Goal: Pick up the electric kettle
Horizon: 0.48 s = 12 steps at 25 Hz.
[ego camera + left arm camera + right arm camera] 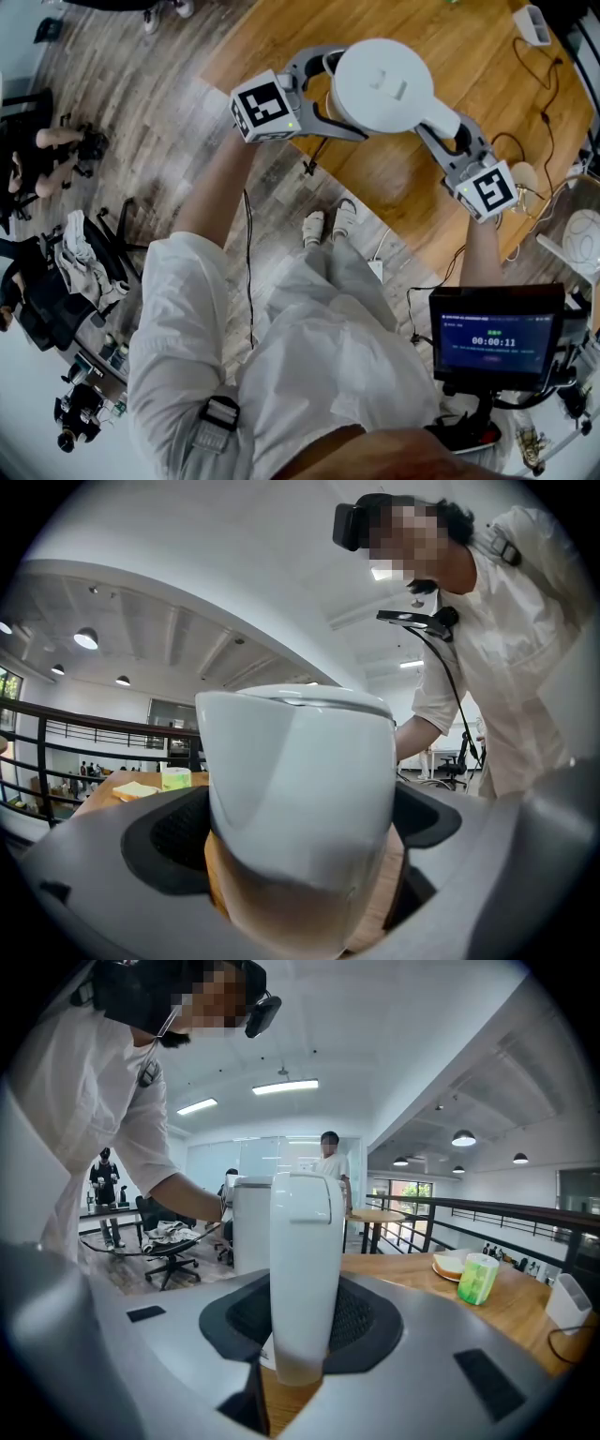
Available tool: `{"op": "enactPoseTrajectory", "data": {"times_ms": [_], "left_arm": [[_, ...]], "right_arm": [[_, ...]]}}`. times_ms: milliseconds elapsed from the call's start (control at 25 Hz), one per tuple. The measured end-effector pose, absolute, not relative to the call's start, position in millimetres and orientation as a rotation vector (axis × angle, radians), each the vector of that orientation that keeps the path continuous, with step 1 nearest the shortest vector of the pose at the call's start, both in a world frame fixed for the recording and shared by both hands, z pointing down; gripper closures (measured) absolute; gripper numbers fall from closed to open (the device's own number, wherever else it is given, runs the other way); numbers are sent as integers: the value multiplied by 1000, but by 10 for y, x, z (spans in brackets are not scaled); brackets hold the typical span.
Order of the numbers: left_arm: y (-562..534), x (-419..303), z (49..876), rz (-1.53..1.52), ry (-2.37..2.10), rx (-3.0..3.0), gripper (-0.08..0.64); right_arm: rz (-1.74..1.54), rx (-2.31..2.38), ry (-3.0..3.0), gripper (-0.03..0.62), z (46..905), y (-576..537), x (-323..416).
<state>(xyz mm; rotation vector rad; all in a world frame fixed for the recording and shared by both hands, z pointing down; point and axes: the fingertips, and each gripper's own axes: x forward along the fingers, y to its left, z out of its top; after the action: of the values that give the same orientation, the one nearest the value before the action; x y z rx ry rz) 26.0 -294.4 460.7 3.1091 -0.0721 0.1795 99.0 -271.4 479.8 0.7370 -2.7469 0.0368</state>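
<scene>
The white electric kettle (382, 86) stands at the near edge of a wooden table (281, 37), its lid facing up at me. My left gripper (334, 94) reaches in from the left and is shut on the kettle's round body (300, 761), which fills the gap between both jaws (300, 860). My right gripper (450, 139) comes from the right and is shut on the upright handle (305, 1251), its black pads (370, 1321) pressing either side. Behind the handle the kettle body (251, 1222) shows. I cannot tell whether the base is off the wood.
Cables (539, 103) and a small white box (532, 23) lie on the table's far right. A green cup (478, 1279) and a plate of bread (448, 1265) sit further along. A monitor (495, 339) stands by my right leg, and an office chair (169, 1241) on the floor.
</scene>
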Motion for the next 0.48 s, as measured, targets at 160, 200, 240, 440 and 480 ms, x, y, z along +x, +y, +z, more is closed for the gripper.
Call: {"op": "enactPoseTrajectory", "data": {"times_ms": [160,200,240,440,480], "left_arm": [[-2962,240,4595,175,-89,3104,-23],[-2960,243,4594,178,-90,3106,-23],[-2956,246,4595,181,-91,3108,-23],[-2952,234,4528,178,-97,3112,-23],[-2958,239,4493,169,-101,3114,-23]], "right_arm": [[39,732,-2746,476,4786,-2734,976],[40,734,-2747,476,4785,-2734,977],[44,740,-2752,476,4779,-2733,975],[63,773,-2781,476,4689,-2750,948],[58,766,-2779,476,4677,-2749,958]]}}
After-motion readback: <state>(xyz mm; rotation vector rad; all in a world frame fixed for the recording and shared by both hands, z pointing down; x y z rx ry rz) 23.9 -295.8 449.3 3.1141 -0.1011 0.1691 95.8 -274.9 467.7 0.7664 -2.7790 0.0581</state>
